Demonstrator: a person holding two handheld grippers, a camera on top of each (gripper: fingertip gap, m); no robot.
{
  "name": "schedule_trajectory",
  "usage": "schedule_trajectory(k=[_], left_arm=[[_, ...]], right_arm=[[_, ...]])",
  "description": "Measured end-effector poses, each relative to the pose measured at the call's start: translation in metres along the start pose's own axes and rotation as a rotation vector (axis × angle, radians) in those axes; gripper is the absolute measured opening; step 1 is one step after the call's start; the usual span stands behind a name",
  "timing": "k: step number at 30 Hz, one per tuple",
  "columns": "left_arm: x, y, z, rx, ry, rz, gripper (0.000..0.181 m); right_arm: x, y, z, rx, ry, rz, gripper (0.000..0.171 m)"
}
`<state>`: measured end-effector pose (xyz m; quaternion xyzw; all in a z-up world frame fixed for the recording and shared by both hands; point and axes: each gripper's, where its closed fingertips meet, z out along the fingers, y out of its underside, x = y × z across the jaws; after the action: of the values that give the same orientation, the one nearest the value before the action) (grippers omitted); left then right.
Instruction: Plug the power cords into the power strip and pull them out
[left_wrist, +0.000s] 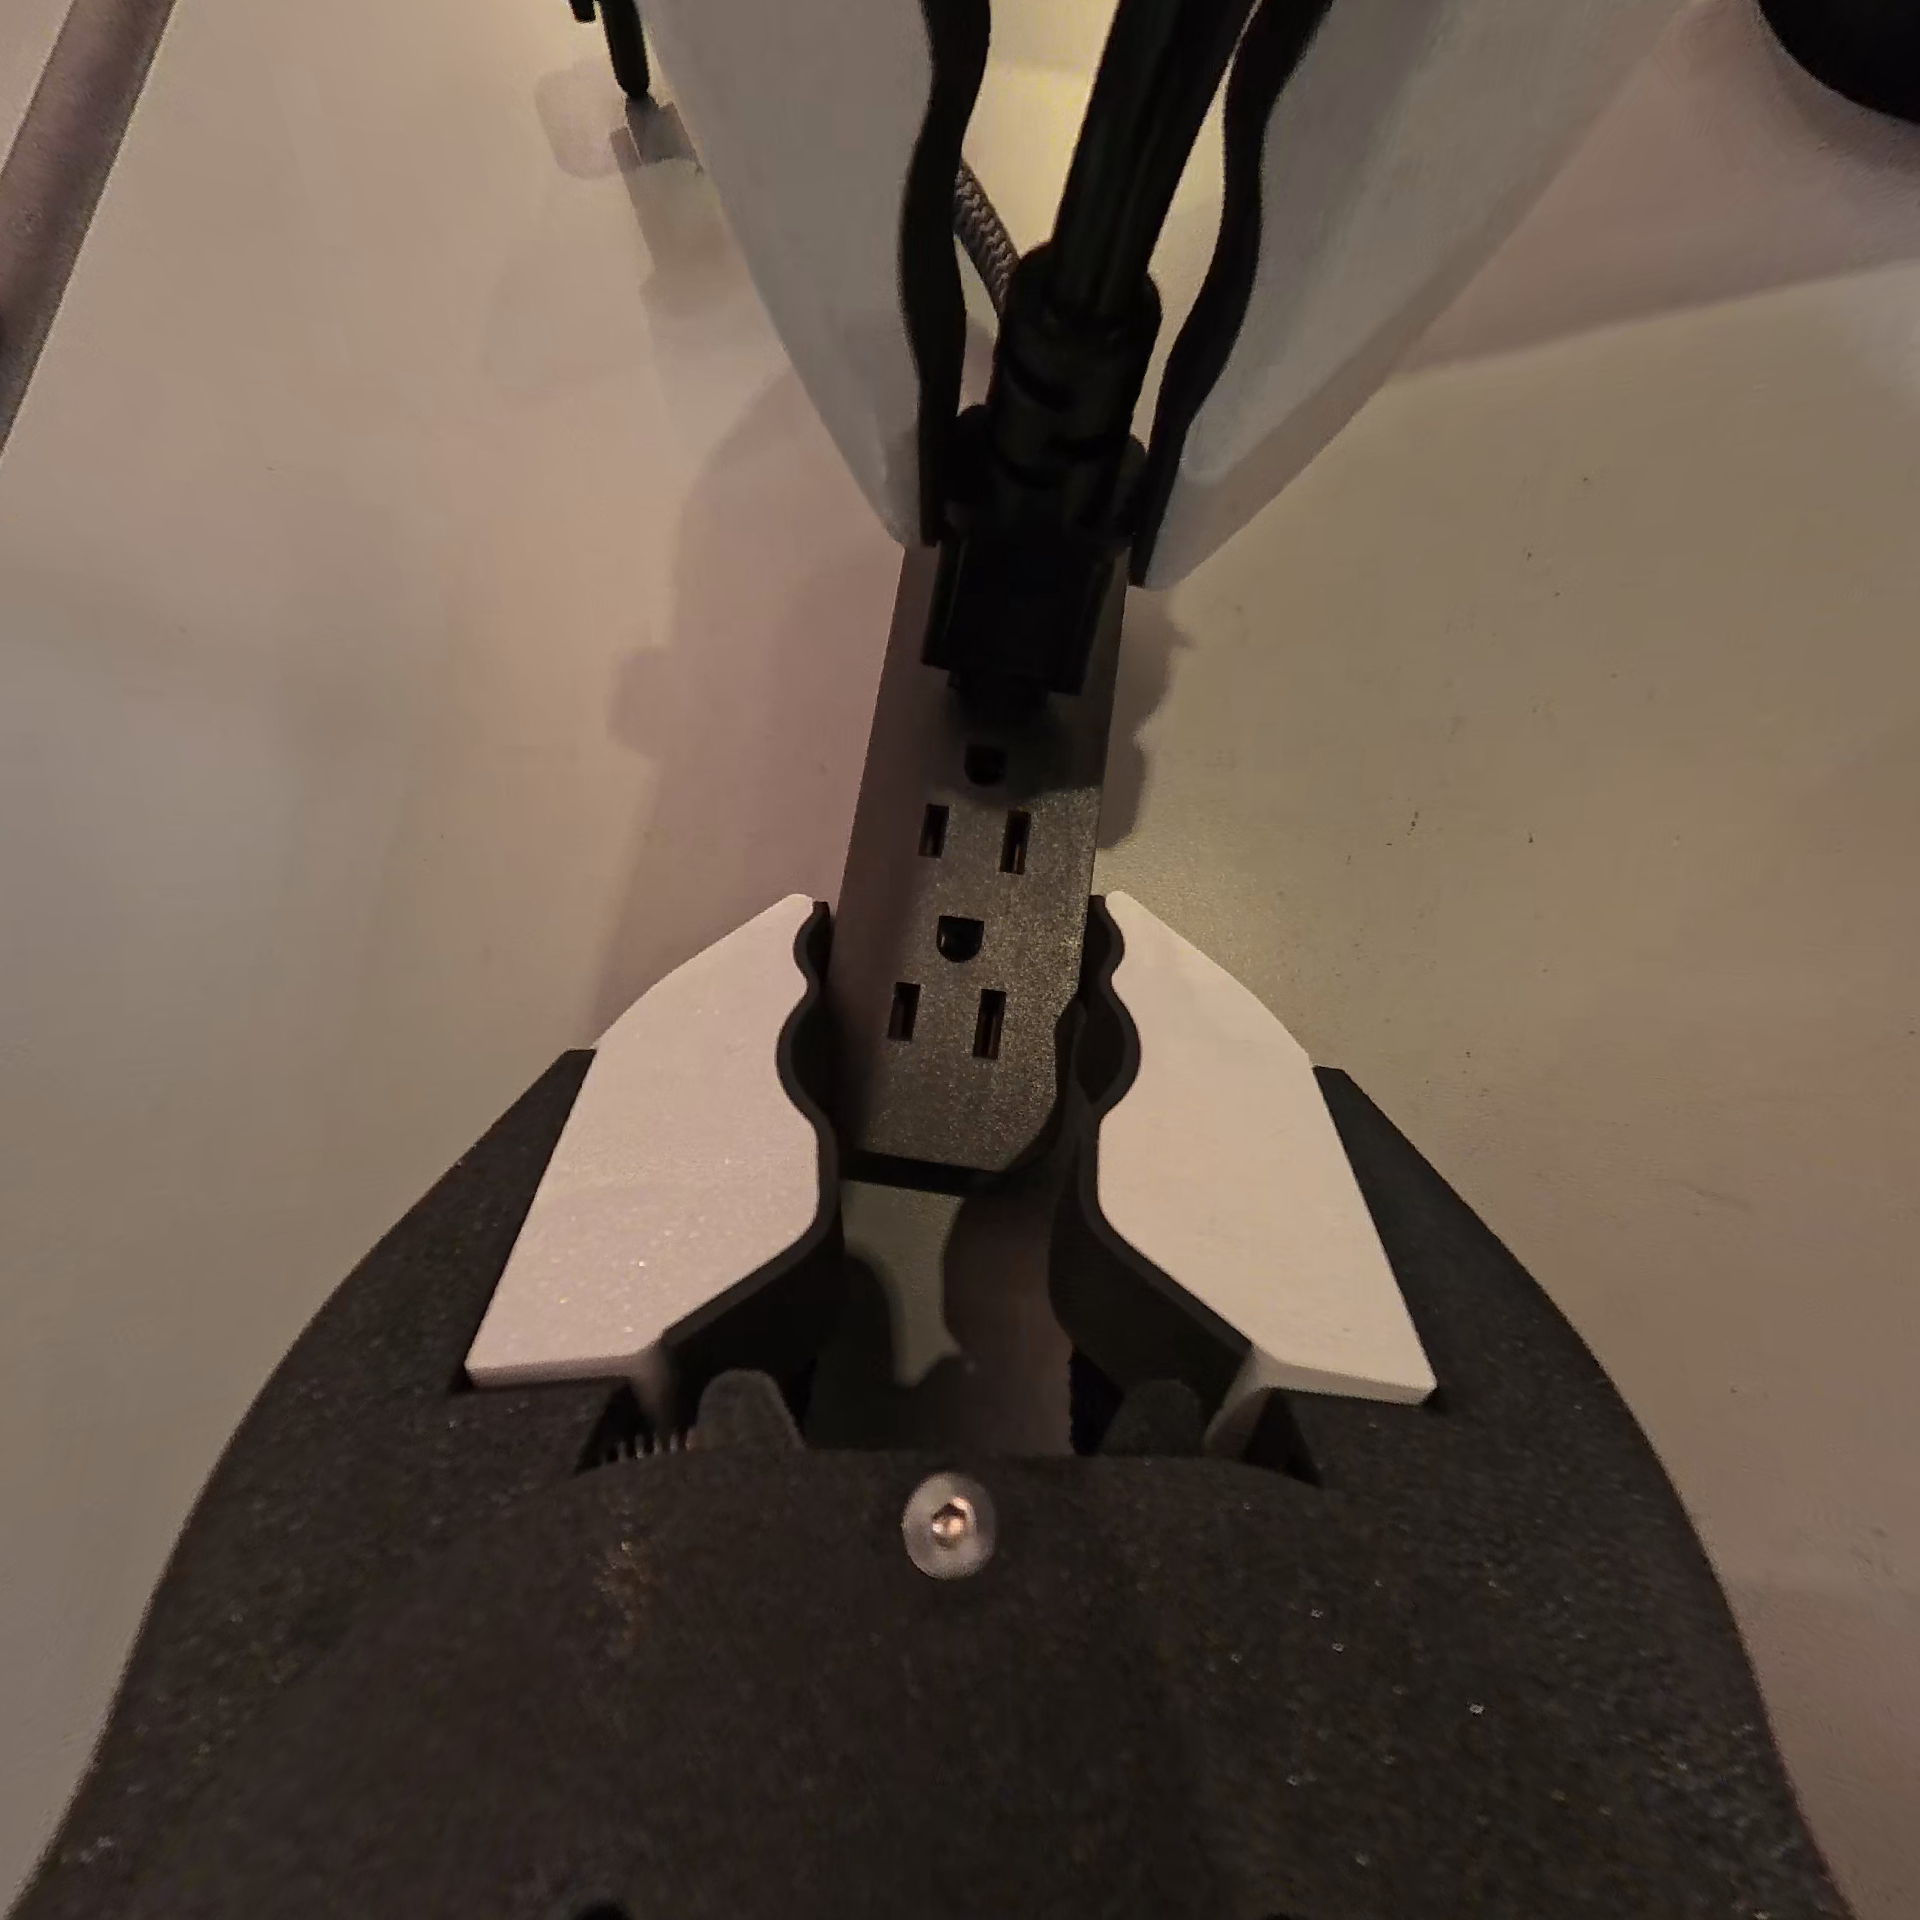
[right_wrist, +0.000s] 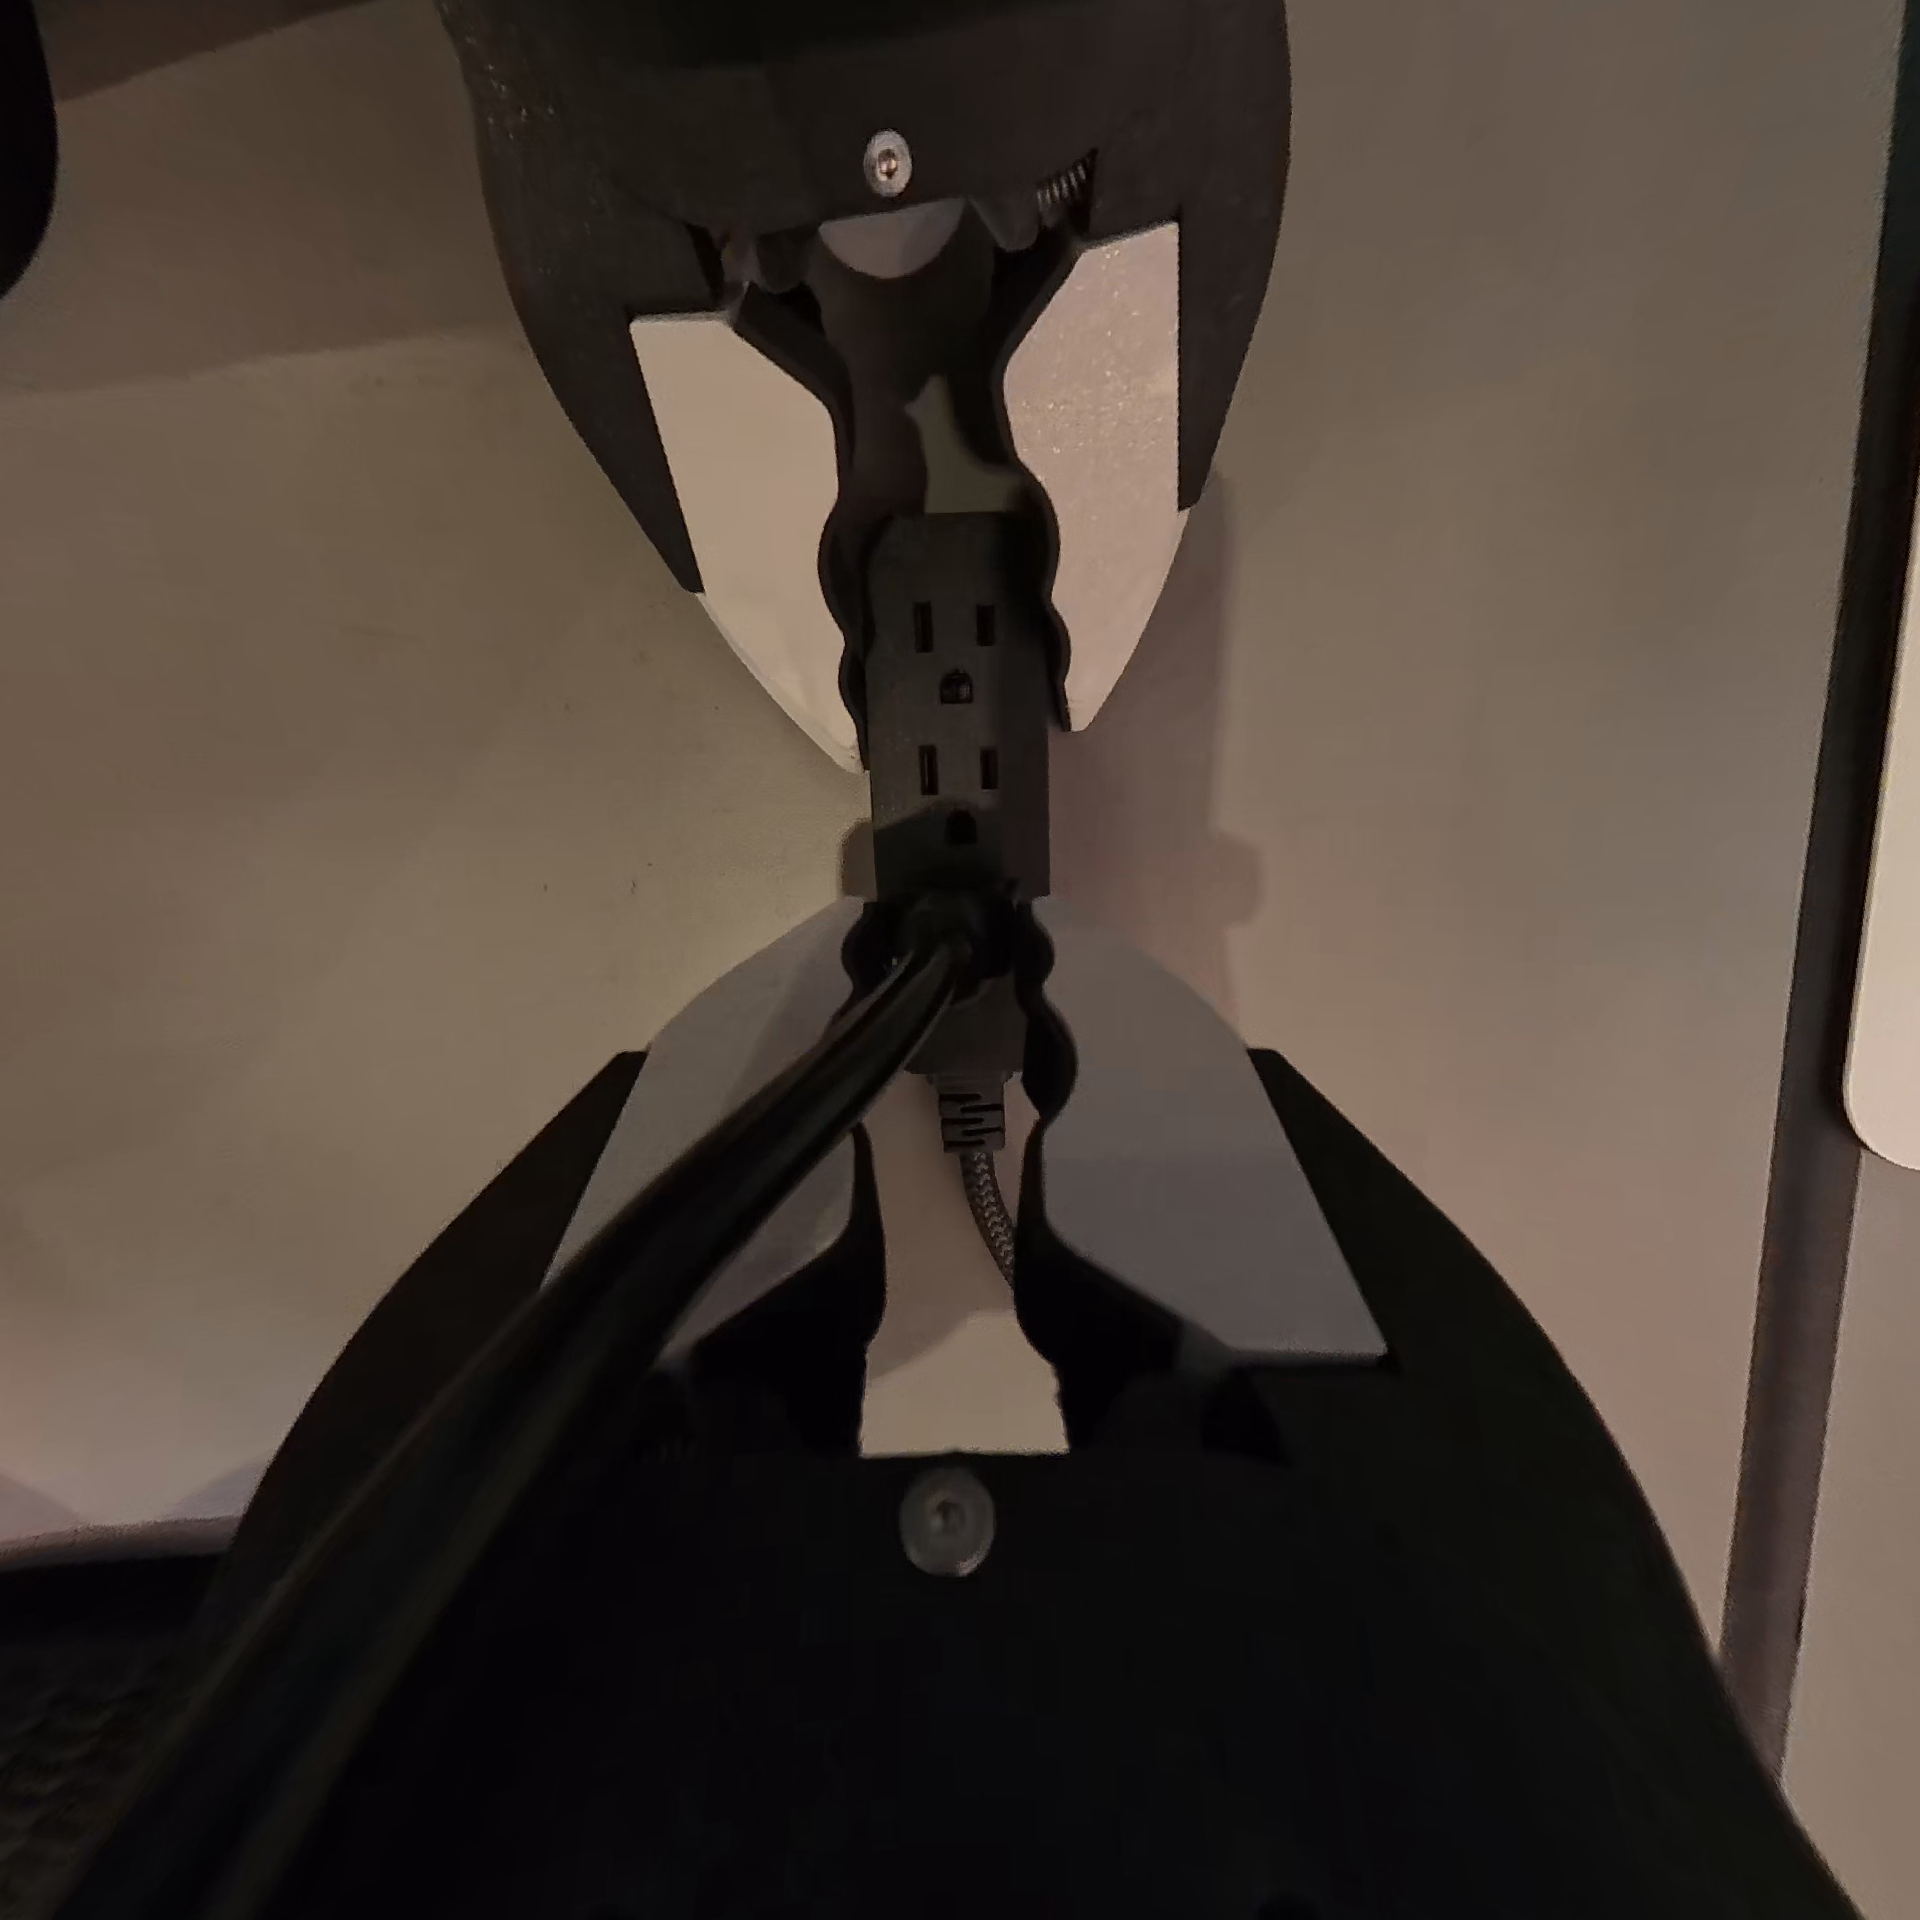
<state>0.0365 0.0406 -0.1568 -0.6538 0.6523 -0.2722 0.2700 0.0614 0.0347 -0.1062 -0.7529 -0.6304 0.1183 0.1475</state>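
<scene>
Here, a dark grey power strip (left_wrist: 961, 997) is seen lying flat on a pale table (left_wrist: 312, 727), clamped at its near end in the left wrist view by the left gripper (left_wrist: 956, 935). The left jaws are closed narrowly onto the strip's two long sides, with the black wavy pads (left_wrist: 805, 1029) pressed against the casing. Two empty outlets are shown between the grippers.

At the strip's far end in that view, a black plug (left_wrist: 1013, 613) is gripped by the right gripper (left_wrist: 1034, 551), whose white fingers (left_wrist: 831, 312) come in from above. The jaws are closed snugly on the plug body. The plug is seen at the outlet, but whether its prongs are fully seated cannot be told. Two black power cords (left_wrist: 1132, 156) are run up from the plug between the right fingers.

In the right wrist view, the same layout is seen from the other end: right gripper (right_wrist: 951, 935) near, left gripper (right_wrist: 956, 727) far, power strip (right_wrist: 956, 707) between, held at both ends. The black cords (right_wrist: 727, 1174) trail toward the near left over the right gripper's body. A grey braided cable (right_wrist: 982, 1195) with a black strain relief leaves the strip's near end, lying on the table between the right fingers. A dark vertical bar (right_wrist: 1808, 935) is seen at the right edge.
</scene>
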Motion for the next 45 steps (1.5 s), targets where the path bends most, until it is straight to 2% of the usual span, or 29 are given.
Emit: schedule_trajectory(k=[11,27,45], left_arm=[[0.0009,-0.0004,0.0001,0.003,-0.003,-0.004,0.046],[0.0006,-0.0005,0.0,0.002,-0.004,-0.006,0.046],[0.0006,-0.0008,0.0006,0.002,-0.011,-0.013,0.046]], right_arm=[[-0.0005,0.0027,0.0015,-0.166,0.008,-0.029,0.026],[-0.0001,0.0031,0.0034,-0.201,0.006,-0.066,0.025],[-0.0009,0.002,0.0046,-0.061,0.068,-0.085,0.025]])
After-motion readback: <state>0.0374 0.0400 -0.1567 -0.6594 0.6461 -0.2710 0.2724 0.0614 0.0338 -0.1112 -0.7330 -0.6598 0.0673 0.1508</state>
